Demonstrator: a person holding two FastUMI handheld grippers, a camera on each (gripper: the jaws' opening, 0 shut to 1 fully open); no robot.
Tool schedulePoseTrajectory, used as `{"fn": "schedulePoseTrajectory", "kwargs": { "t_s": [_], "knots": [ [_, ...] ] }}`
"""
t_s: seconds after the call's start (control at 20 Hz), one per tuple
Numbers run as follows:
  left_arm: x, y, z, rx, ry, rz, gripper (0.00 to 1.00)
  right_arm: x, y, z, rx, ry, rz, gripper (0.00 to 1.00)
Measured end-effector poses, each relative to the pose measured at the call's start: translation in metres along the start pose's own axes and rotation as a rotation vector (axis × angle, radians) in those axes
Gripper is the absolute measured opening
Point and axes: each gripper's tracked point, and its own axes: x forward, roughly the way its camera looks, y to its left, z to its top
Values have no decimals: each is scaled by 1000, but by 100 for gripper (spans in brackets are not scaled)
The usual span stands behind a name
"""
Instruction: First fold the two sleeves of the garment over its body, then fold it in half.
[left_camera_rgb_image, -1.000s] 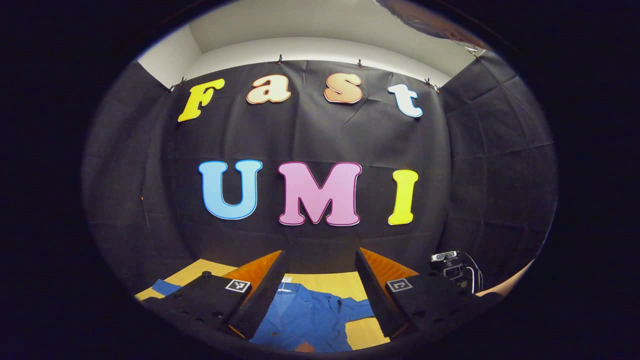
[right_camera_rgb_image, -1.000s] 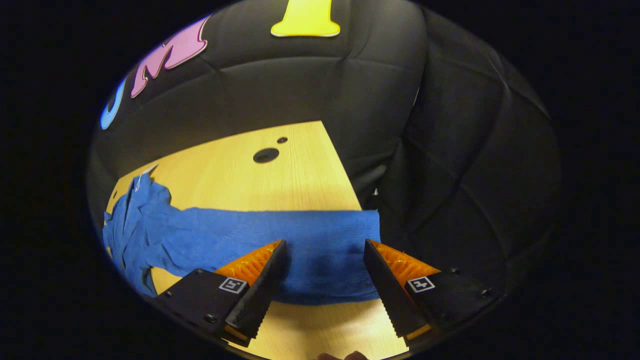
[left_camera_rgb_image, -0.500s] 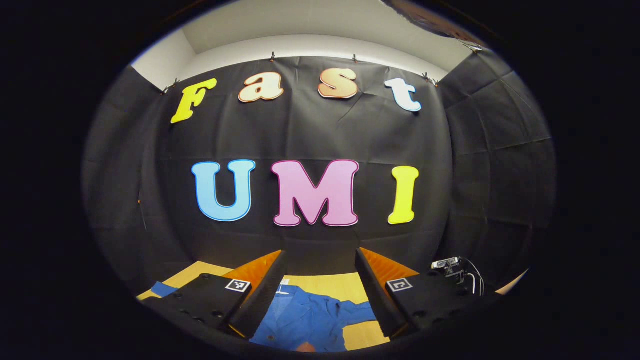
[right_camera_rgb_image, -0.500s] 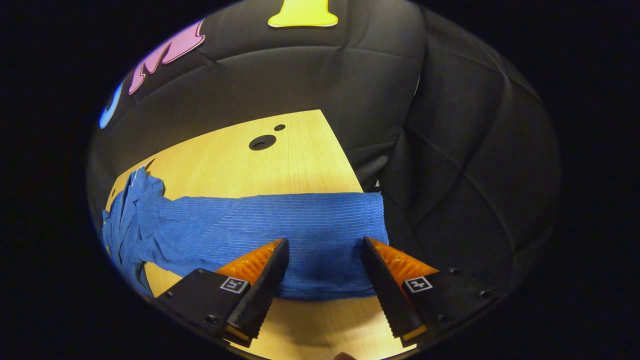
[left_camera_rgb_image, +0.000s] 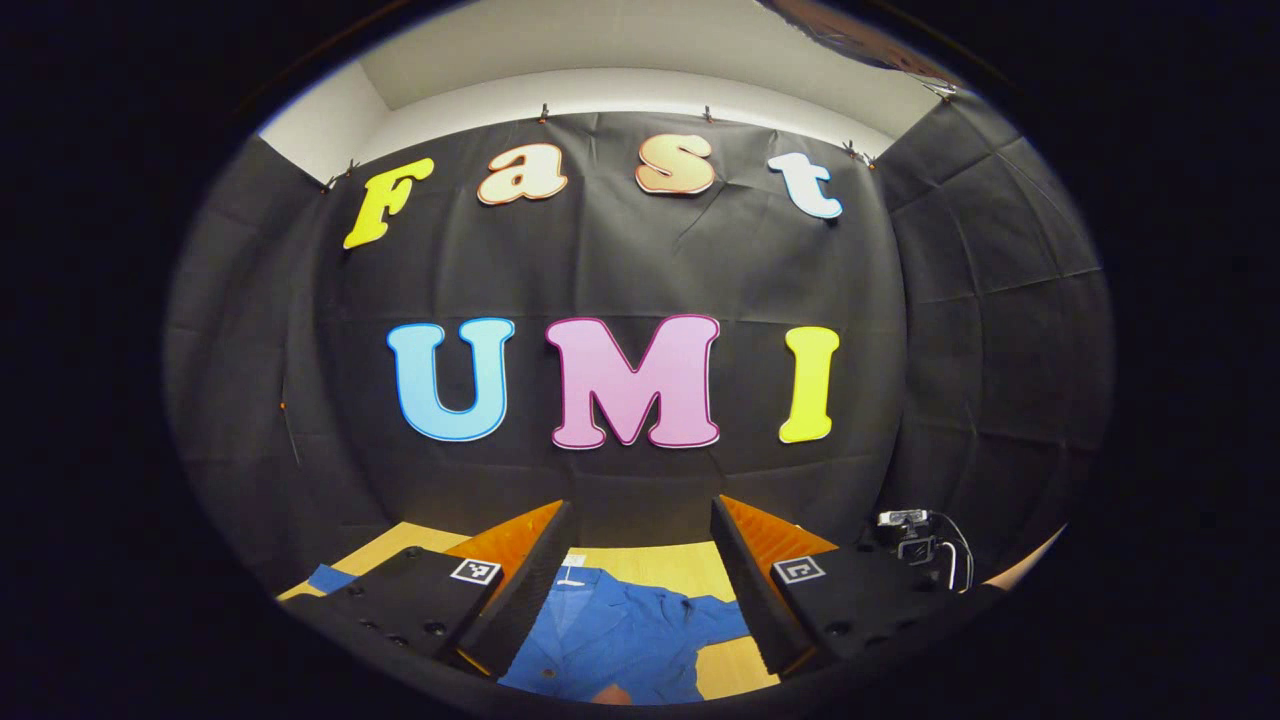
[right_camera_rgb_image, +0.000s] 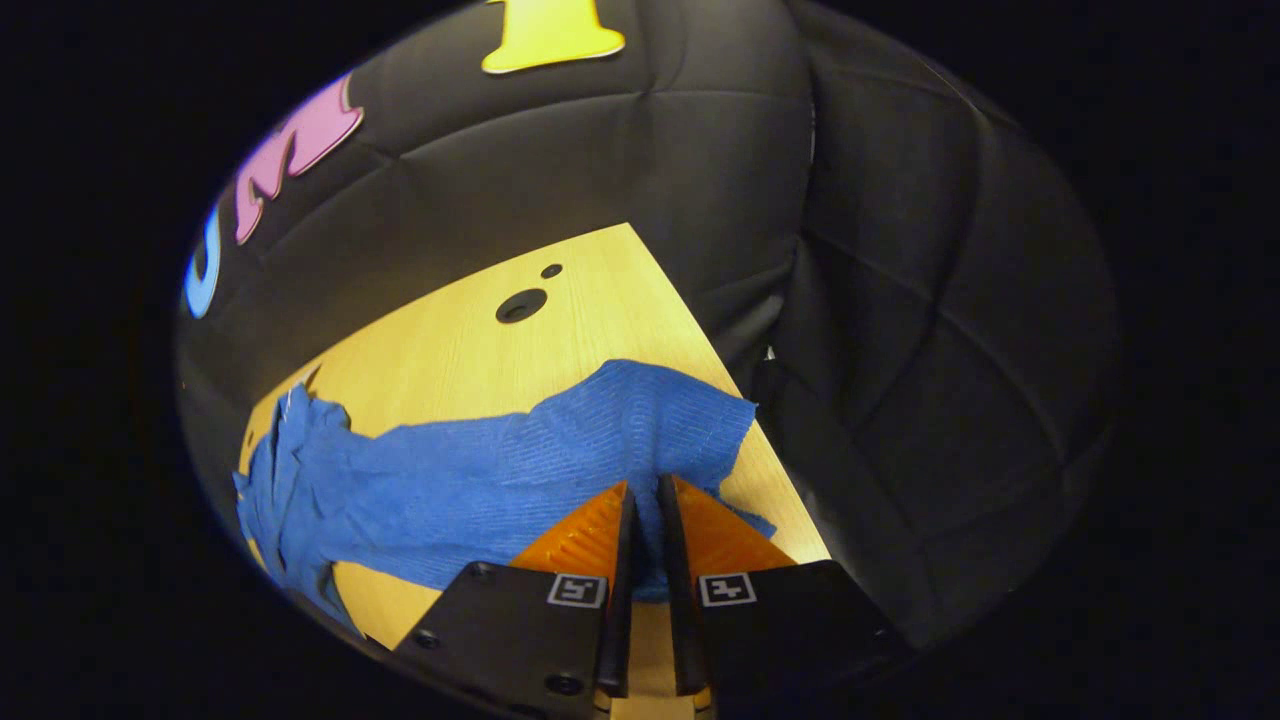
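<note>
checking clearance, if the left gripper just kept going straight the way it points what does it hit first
Probably the black cloth wall: the open left gripper points level, above the blue garment on the table. Depth is unclear.

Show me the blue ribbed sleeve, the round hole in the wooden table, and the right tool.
blue ribbed sleeve (right_camera_rgb_image: 520, 470), right gripper view, mid-length.
round hole (right_camera_rgb_image: 521, 305), right gripper view, its centre.
right tool (right_camera_rgb_image: 641, 490), right gripper view, between fingertips.
</note>
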Motion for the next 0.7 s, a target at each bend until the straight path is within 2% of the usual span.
{"fn": "schedulePoseTrajectory", "kwargs": {
  "t_s": [0.05, 0.1, 0.35, 0.55, 0.7],
  "knots": [
    [-2, 3, 1, 1, 0, 7, 81, -3, 1, -4, 30, 18, 9, 19],
    [-5, 7, -1, 0, 2, 14, 81, 0, 1, -2, 44, 21, 15, 5],
    [-18, 21, 0, 0, -2, 20, 81, -5, 3, -3, 81, 51, 4, 5],
    [-34, 41, 6, 15, -30, 31, 81, -27, 31, 22, 86, -40, 41, 5],
    [-45, 57, 0, -14, -36, 15, 81, -55, 63, 36, 95, -77, 77, 5]
  ]
}}
